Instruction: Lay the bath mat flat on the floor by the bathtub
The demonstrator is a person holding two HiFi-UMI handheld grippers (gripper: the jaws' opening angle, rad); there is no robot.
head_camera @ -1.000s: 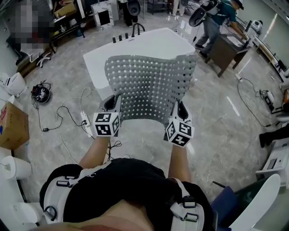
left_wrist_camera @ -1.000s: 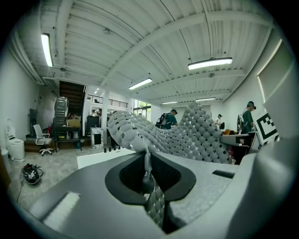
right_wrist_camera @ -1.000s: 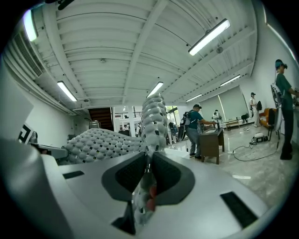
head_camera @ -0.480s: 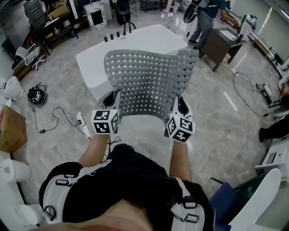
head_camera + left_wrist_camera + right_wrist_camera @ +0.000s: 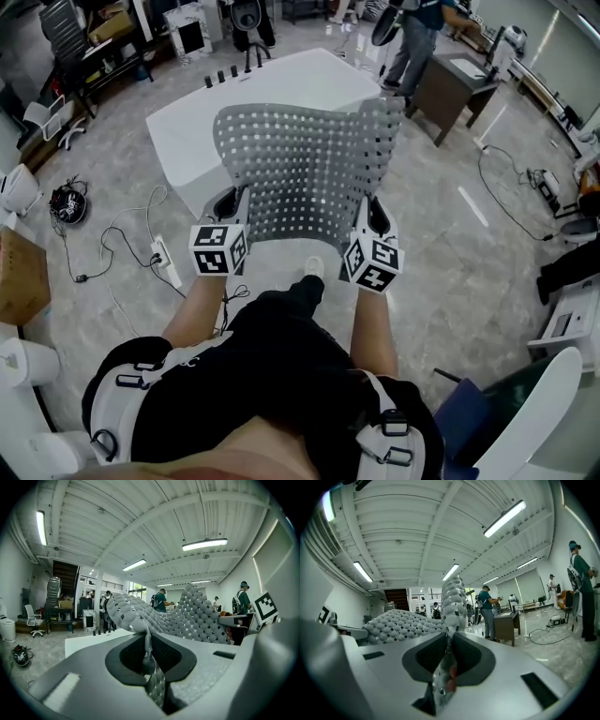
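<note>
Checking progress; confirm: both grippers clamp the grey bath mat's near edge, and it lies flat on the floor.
No: left gripper and right gripper clamp the near edge of the grey bath mat, but the head view shows it held in the air, off the floor.

Light: we see bright ceiling tubes (image 5: 205,544) overhead.
Glare: we note pale streaks on the floor (image 5: 473,208).
Edges: fisheye bending, dark corners.

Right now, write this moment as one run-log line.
left gripper: shut on bath mat | right gripper: shut on bath mat | bath mat: held off floor | bathtub: ahead
</note>
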